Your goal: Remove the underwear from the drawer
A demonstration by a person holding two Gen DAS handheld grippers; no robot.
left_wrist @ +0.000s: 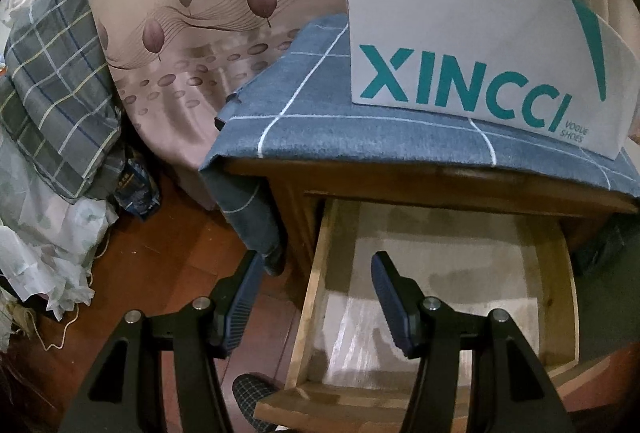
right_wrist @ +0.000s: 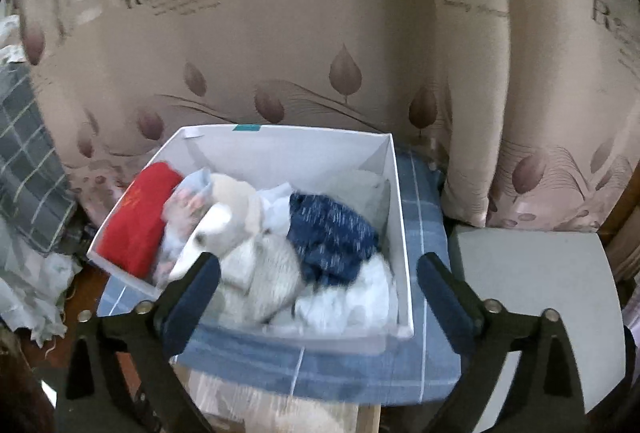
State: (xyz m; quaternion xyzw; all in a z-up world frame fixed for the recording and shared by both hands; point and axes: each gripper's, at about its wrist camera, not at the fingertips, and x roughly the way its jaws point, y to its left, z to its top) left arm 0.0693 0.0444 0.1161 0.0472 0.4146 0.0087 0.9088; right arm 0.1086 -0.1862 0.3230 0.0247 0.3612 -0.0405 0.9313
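In the left wrist view the wooden drawer (left_wrist: 316,285) of a nightstand is pulled out, and only a pale liner (left_wrist: 440,273) shows inside it. My left gripper (left_wrist: 316,293) is open and empty above the drawer's left wall. In the right wrist view a white shoe box (right_wrist: 400,233) sits on the nightstand's blue checked cloth (right_wrist: 428,217). It holds folded underwear: a red piece (right_wrist: 136,217), white pieces (right_wrist: 264,265) and a navy speckled piece (right_wrist: 332,237). My right gripper (right_wrist: 318,289) is open and empty, just above the box's near side.
The box's side reads XINCCI (left_wrist: 460,85) in the left wrist view. A leaf-print curtain (right_wrist: 280,33) hangs behind. Plaid bedding (left_wrist: 56,93) and crumpled plastic (left_wrist: 44,233) lie left on the wooden floor (left_wrist: 176,273). A grey stool (right_wrist: 536,285) stands right of the nightstand.
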